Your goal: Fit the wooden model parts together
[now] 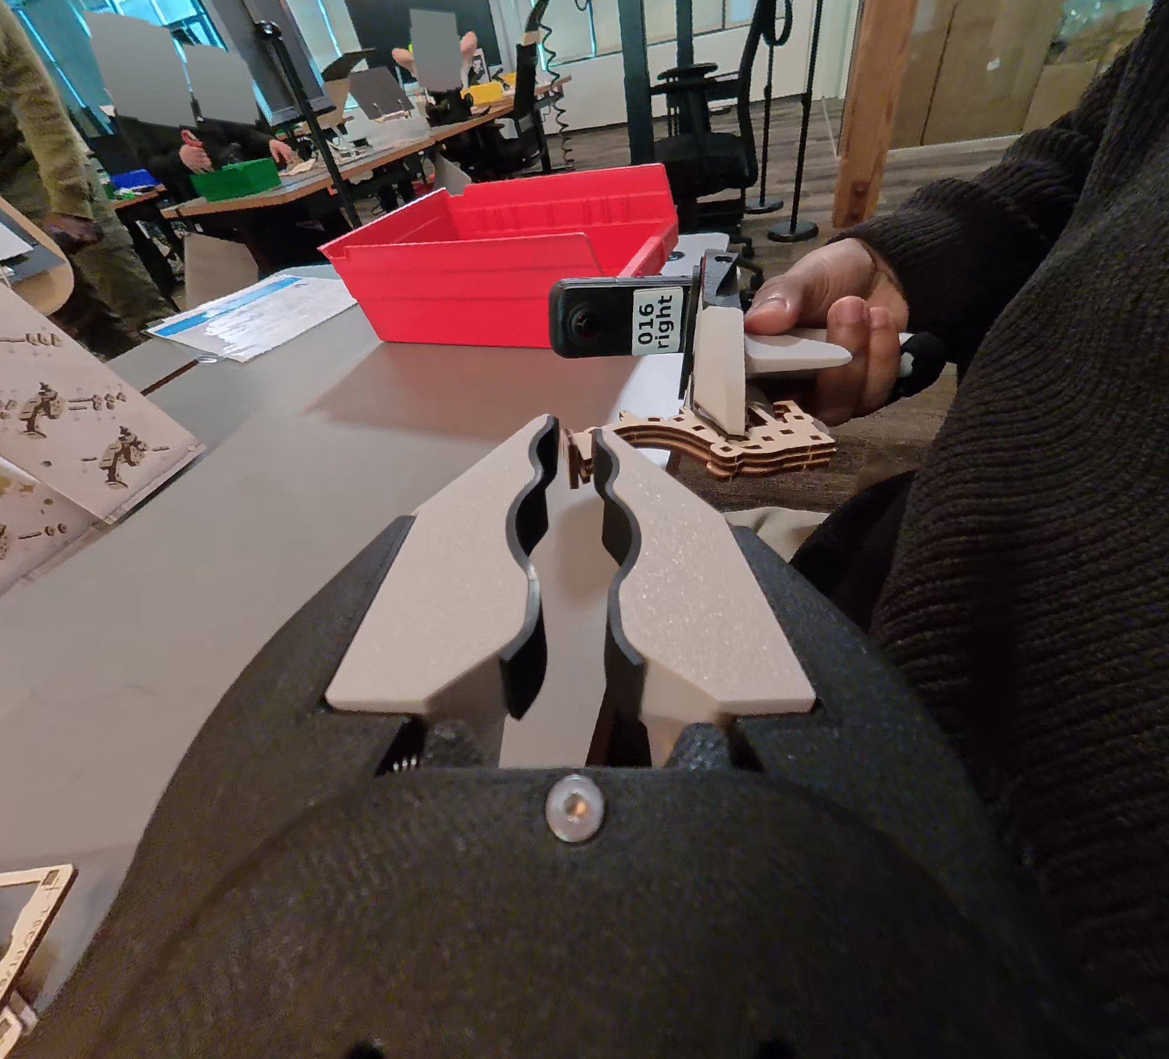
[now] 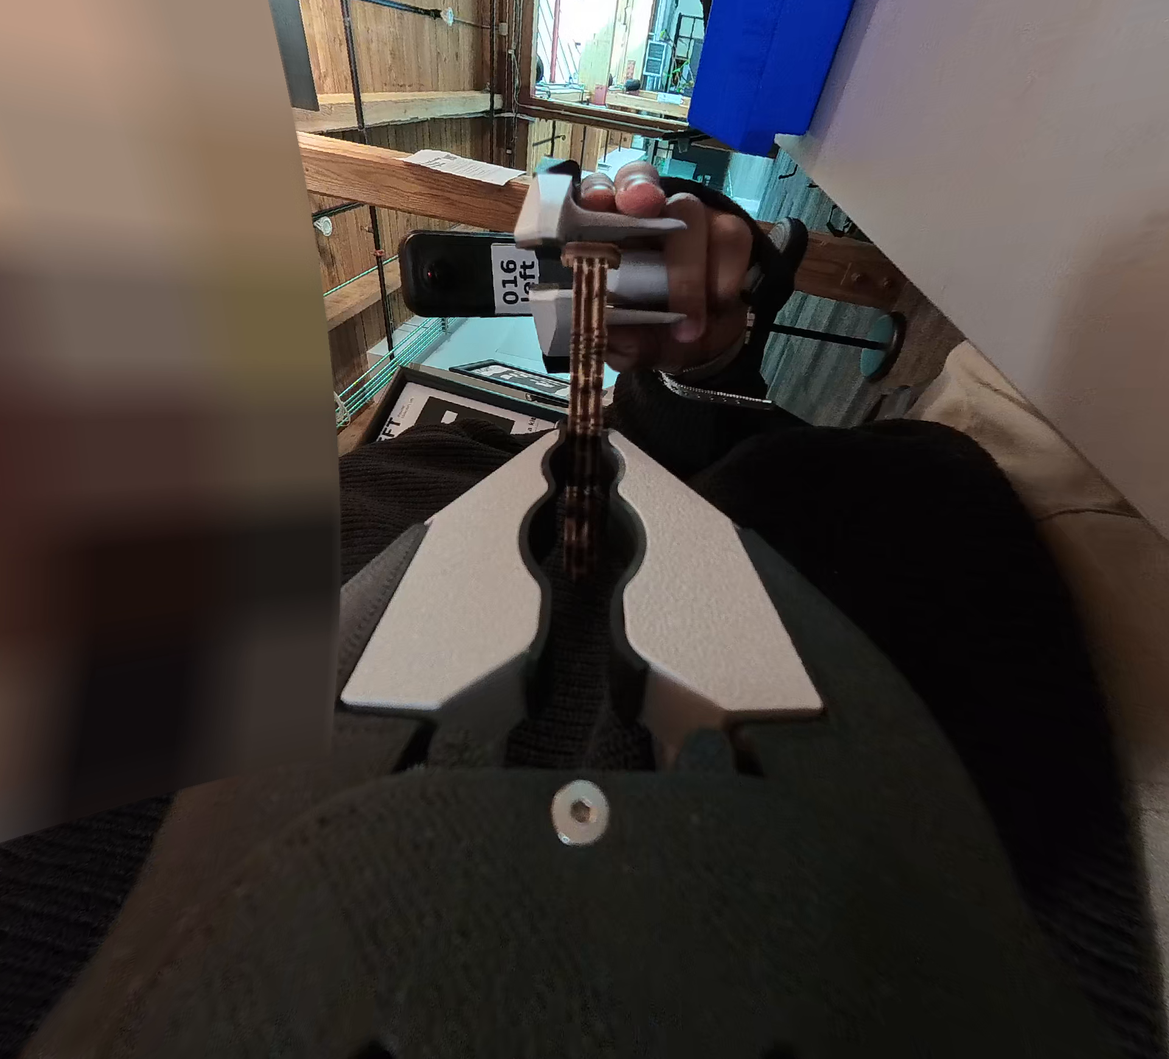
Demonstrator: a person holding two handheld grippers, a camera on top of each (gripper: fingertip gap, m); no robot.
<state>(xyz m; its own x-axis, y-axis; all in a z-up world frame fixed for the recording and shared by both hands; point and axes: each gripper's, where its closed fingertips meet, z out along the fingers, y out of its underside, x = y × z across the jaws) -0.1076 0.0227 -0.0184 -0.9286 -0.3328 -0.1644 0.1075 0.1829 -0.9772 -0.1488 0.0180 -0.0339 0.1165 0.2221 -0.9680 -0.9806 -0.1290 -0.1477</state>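
A layered wooden model (image 1: 778, 446) is held in the air off the near table edge, between both grippers. My left gripper (image 1: 577, 446) is shut on a small wooden part (image 1: 574, 462) at the model's left end. My right gripper (image 1: 721, 421) comes down from above and is shut on the model's middle. In the right wrist view, the right gripper (image 2: 585, 446) clamps the model (image 2: 585, 358) seen edge-on. The left gripper (image 2: 543, 266) holds its far end, where a small round wooden cap (image 2: 591, 253) shows.
A red bin (image 1: 481, 295) stands on the grey table (image 1: 253, 522) behind the model. A printed instruction sheet (image 1: 76, 421) lies at the left, and a paper (image 1: 253, 313) lies beyond it. A cut-out wooden sheet (image 1: 31, 902) lies at the bottom left. The person's dark sleeve (image 1: 1012, 459) fills the right side. Left tips to right tips: about 5 cm.
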